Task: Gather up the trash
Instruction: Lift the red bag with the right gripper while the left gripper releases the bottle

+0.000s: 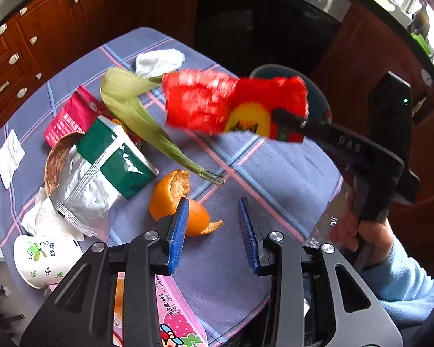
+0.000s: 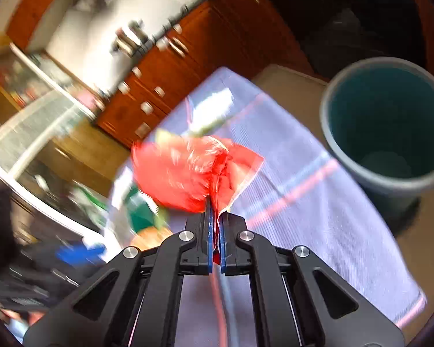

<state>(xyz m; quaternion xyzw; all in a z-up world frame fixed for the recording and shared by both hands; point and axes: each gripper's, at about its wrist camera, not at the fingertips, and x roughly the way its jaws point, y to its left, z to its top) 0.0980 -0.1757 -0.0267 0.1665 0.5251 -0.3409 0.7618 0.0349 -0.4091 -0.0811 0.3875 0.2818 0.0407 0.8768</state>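
Meanwhile, the right gripper (image 2: 215, 217) carries a crinkled red plastic snack wrapper (image 2: 188, 173) in the air above the table, near the round grey-rimmed teal bin (image 2: 390, 121).

Its jaws are pinched tight on the wrapper's edge; the film looks light, limp and slippery, so a corner pinch should do. The left gripper (image 1: 214, 231) hovers partly spread and empty over the curled orange peel (image 1: 170, 193), soft and easy to nip at its rim. A green corn husk (image 1: 136, 110), a green-and-silver foil pouch (image 1: 107, 170) and a white paper cup (image 1: 43, 260) crowd the checked blue cloth (image 1: 275, 173).
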